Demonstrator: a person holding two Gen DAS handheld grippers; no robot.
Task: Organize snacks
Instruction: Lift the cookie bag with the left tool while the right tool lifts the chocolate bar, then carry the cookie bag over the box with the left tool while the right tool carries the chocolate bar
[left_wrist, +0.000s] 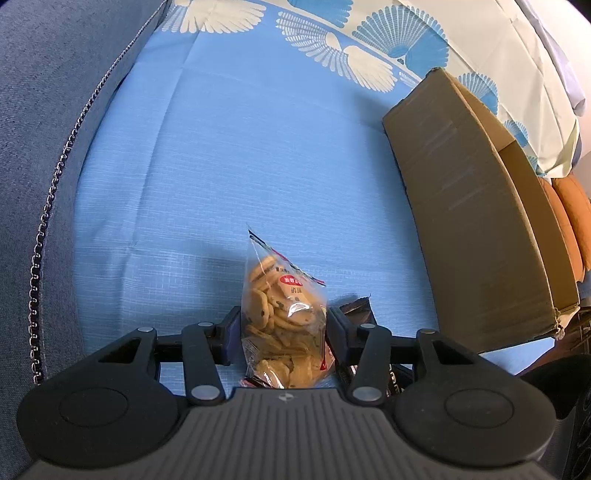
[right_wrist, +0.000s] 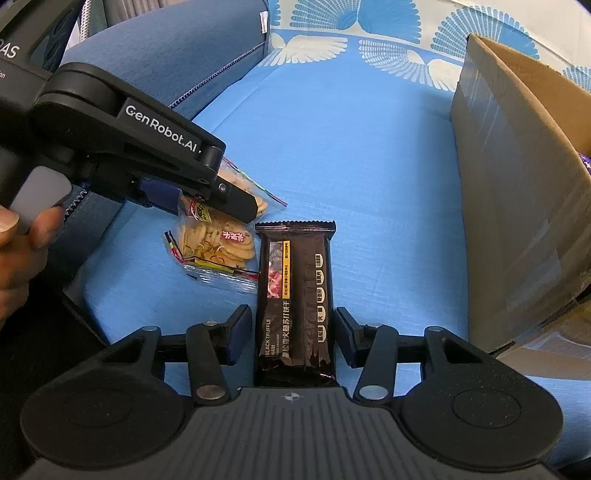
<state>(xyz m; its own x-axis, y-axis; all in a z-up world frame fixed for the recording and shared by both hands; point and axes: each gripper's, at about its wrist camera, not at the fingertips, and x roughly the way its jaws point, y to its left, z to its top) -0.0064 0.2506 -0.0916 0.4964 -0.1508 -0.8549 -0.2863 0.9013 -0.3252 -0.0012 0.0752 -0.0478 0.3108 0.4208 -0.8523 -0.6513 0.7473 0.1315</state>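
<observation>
Left wrist view: left tongs (left_wrist: 283, 325) clamped on cookie bag (left_wrist: 282, 314) at lower centre; right wrist view: right tongs (right_wrist: 293, 332) straddle black cracker pack (right_wrist: 295, 295), contact unclear, so confirm grip before lifting toward cardboard box (right_wrist: 517, 206) at right.

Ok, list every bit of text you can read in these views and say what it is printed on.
"GenRobot.AI": side of the left hand-held gripper.
"BLACK TRUFFLE HAM": dark cracker pack; its Chinese print and small icons are too fine to read.
Cookie bag: red labels, too blurred to read.
"AS" and "on": cut-off fragments on the gripper body at top left.
Box: no print visible.
</observation>
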